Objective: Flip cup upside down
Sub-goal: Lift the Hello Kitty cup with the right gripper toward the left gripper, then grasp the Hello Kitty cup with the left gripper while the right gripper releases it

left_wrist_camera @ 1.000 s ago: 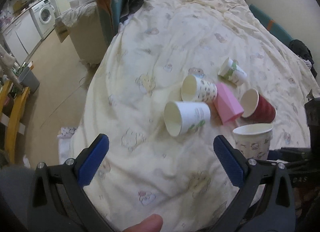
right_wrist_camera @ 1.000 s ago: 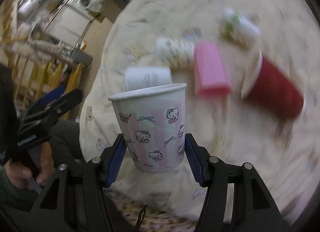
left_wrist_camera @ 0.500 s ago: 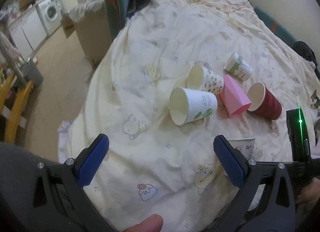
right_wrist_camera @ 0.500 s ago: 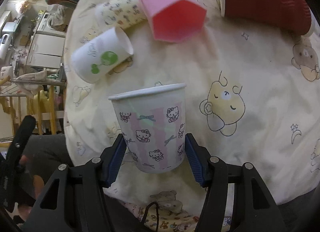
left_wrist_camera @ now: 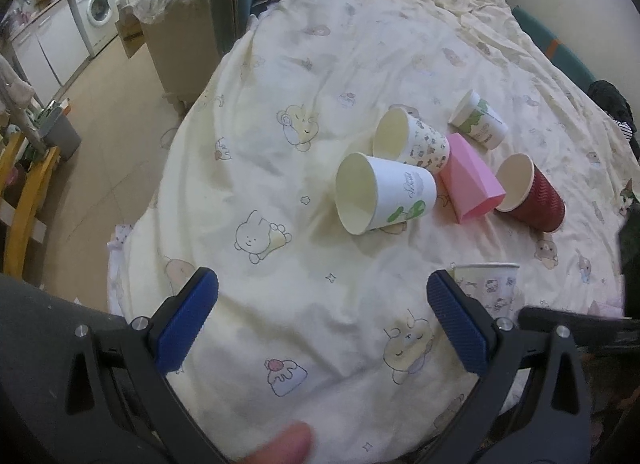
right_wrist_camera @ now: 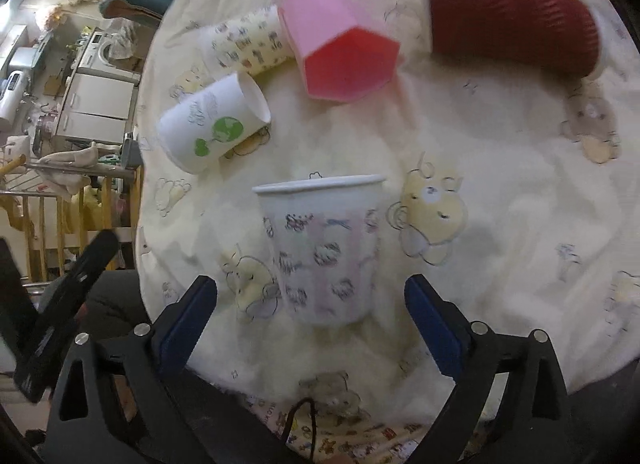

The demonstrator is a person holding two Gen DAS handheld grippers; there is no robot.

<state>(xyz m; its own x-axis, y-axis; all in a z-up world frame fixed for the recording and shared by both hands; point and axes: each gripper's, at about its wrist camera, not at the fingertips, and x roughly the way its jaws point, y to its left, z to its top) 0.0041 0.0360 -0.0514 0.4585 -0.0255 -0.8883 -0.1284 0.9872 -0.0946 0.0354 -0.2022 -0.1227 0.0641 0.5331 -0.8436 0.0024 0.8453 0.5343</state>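
A Hello Kitty paper cup [right_wrist_camera: 322, 248] is between the fingers of my right gripper [right_wrist_camera: 312, 324], which is open with both pads clear of it. The cup looks blurred; its rim points away from the gripper. It also shows in the left wrist view [left_wrist_camera: 488, 288], low on the quilt behind the right finger. My left gripper [left_wrist_camera: 320, 324] is open and empty above the near part of the bed.
On the cream cartoon quilt [left_wrist_camera: 320, 75] lie a white cup with a green print [left_wrist_camera: 384, 195], a patterned cup [left_wrist_camera: 412, 141], a pink cup [left_wrist_camera: 470, 177], a dark red ribbed cup [left_wrist_camera: 528, 193] and another green-print cup [left_wrist_camera: 478, 119]. The bed edge and floor are left.
My right gripper has opened and let go of the Hello Kitty cup, which it held shut before. It has come lower over the quilt. The left gripper stays open.
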